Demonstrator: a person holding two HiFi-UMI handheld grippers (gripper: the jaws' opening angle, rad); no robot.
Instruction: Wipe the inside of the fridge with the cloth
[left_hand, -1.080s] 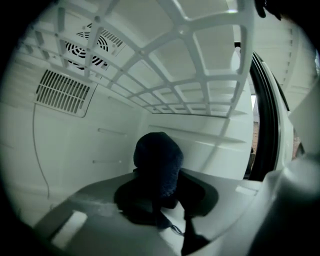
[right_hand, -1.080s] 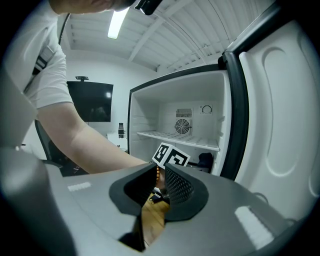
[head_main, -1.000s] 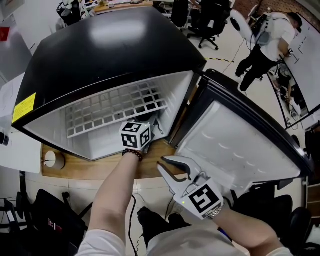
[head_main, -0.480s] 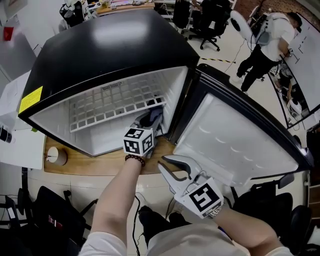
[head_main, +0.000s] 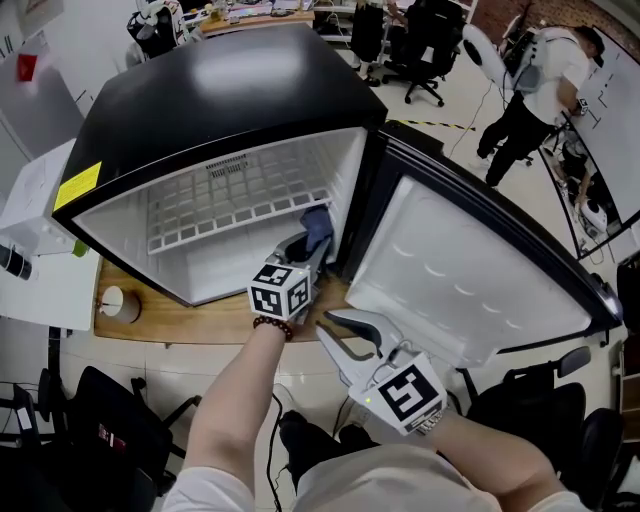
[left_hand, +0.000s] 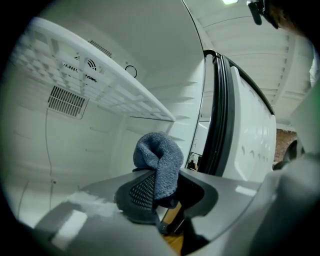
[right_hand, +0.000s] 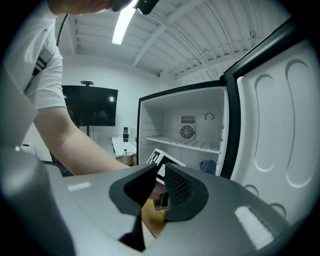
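A small black fridge stands open on a wooden table, with its white door swung out to the right. My left gripper reaches into the lower compartment by the right wall, shut on a blue-grey cloth. In the left gripper view the cloth bulges up from between the jaws, below the wire shelf. My right gripper hangs outside, in front of the table, shut and holding nothing. The right gripper view looks into the fridge, where the cloth shows at the lower right.
A white wire shelf spans the fridge's upper part. A small round cup sits on the wooden table at the left. A white desk adjoins it. A person stands at the back right among office chairs.
My left gripper has drawn back toward the fridge's front along the right wall with the cloth, which now shows more. The right gripper has barely moved.
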